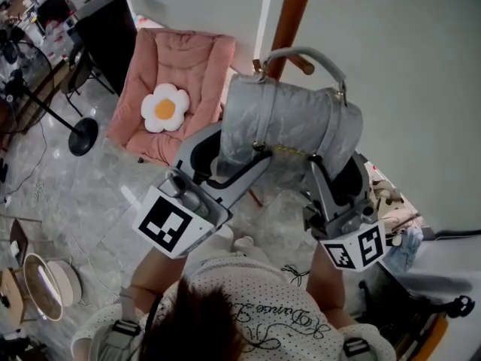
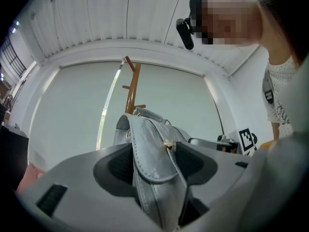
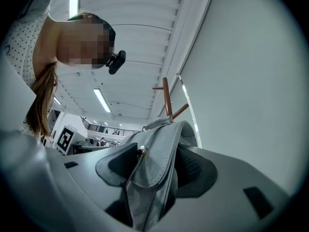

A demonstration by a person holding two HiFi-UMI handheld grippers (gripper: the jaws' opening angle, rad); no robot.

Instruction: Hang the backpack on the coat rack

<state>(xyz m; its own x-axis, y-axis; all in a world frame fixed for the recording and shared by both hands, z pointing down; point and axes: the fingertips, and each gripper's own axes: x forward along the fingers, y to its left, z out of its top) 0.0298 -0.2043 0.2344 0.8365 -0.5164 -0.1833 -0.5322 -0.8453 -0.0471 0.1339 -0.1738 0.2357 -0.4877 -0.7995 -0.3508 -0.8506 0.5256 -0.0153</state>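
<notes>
Nearest to the person, the left gripper (image 2: pixel 155 168) is closed on one end of the grey backpack (image 1: pixel 293 119), and the right gripper (image 3: pixel 149 170) is closed on the other end. A fold of the bag is pressed between each pair of jaws. The backpack is held up just in front of the coat rack (image 1: pixel 289 13), with its long axis lying across, from one gripper to the other. Its top handle (image 1: pixel 310 57) is pointed away from the person, toward the wooden pole. Whether contact is made cannot be told. Left of the coat rack, on the floor, a pink chair (image 1: pixel 188 66) is seen.
</notes>
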